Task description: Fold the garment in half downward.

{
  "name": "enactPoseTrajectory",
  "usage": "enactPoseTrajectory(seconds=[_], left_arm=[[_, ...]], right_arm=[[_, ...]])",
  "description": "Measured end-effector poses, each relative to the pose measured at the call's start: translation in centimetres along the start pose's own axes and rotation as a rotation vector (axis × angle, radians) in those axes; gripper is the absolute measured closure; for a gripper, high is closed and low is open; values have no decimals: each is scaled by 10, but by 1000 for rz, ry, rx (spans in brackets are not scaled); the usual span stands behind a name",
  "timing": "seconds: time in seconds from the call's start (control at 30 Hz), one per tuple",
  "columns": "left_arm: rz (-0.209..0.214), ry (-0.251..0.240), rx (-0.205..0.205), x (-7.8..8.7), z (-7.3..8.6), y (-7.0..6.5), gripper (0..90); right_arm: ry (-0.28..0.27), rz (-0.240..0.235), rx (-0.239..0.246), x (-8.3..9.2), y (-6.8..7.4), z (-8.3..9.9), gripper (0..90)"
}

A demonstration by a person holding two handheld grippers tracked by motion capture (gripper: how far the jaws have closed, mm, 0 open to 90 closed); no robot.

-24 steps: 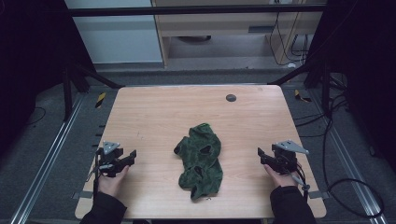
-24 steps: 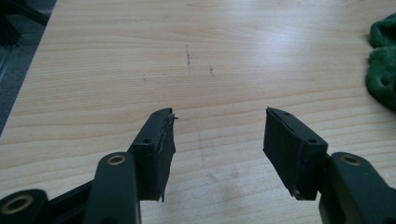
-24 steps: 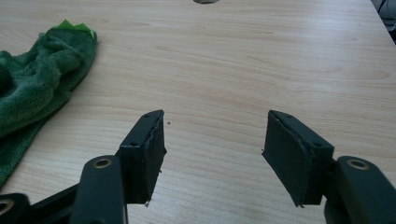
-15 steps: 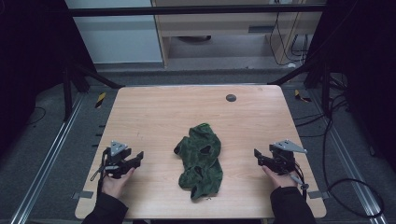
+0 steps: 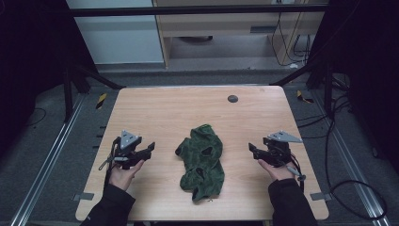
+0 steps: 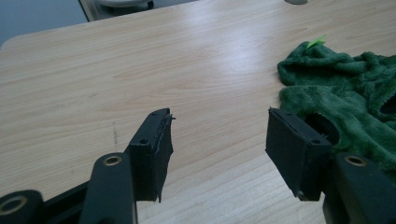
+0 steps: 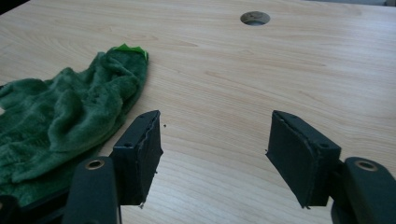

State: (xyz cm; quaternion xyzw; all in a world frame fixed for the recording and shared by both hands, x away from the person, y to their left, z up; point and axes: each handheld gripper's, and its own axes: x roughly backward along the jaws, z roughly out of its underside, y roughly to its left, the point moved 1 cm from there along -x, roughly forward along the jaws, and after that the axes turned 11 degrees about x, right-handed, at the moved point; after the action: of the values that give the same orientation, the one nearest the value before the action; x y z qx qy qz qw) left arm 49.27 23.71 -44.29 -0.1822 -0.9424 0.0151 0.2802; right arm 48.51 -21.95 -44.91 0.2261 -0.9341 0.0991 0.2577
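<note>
Two hand-held grippers sit over a pale wooden table (image 5: 164, 113), one on each side of a crumpled green plush garment (image 5: 203, 160) that lies near the middle of the tabletop, somewhat toward the person's edge.

In the high view the left gripper (image 5: 149, 148) is held low over the table to the left of the garment, its jaws pointing toward the cloth, with the left hand (image 5: 121, 173) behind it and a dark sleeve (image 5: 108, 207) coming in from the bottom. The right gripper (image 5: 252, 149) is on the opposite side, jaws also pointing inward, held by the right hand (image 5: 275, 170). Neither one touches the garment.

In the left gripper view, the jaws stand wide apart with bare wood between them and nothing held; the fuzzy green fabric, with a round opening in it, lies just beyond and beside the right-hand jaw. A small bright green tag (image 6: 316, 42) sticks up from the garment's far edge.

In the right gripper view, the jaws are likewise spread wide and empty. The cloth lies to the left of them, close by the left-hand jaw, though whether it brushes that jaw is hard to tell from here.

A small dark round hole (image 5: 232, 98) sits in the tabletop toward the far edge, well apart from the garment.
</note>
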Motion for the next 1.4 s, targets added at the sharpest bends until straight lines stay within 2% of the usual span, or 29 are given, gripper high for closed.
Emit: enactPoseTrajectory(seconds=[0.07, 0.23, 0.3, 0.43, 0.57, 0.73, 0.9, 1.0, 1.03, 1.17, 1.4], left_arm=[[7, 1, -7, -4, -3, -2, 402], [24, -5, -4, -10, -11, -7, 399], [38, -12, -5, -14, -20, -11, 389], [45, -9, -9, -18, -28, -14, 394], [48, 4, -22, -23, -32, -19, 405], [67, 1, -19, -32, -36, -25, 421], [77, 34, -30, -42, -35, -32, 440], [87, 50, -23, -48, -35, -34, 446], [96, 68, -26, -53, -34, -37, 448], [103, 79, -32, -62, -33, -42, 455], [121, 138, -35, -85, -24, -49, 498]], right_arm=[[1, -9, -6, -3, 2, -2, 345], [-1, -19, 15, -11, 8, -10, 351], [-11, -29, 15, -15, 10, -17, 353], [-5, -30, 29, -23, 14, -28, 358], [-9, -40, 35, -30, 19, -35, 366], [-6, -47, 42, -39, 22, -43, 376], [-5, -62, 35, -48, 27, -50, 387], [0, -65, 40, -52, 29, -52, 390], [6, -73, 39, -57, 33, -54, 393], [17, -86, 41, -66, 38, -54, 399], [39, -105, 26, -79, 46, -52, 427]])
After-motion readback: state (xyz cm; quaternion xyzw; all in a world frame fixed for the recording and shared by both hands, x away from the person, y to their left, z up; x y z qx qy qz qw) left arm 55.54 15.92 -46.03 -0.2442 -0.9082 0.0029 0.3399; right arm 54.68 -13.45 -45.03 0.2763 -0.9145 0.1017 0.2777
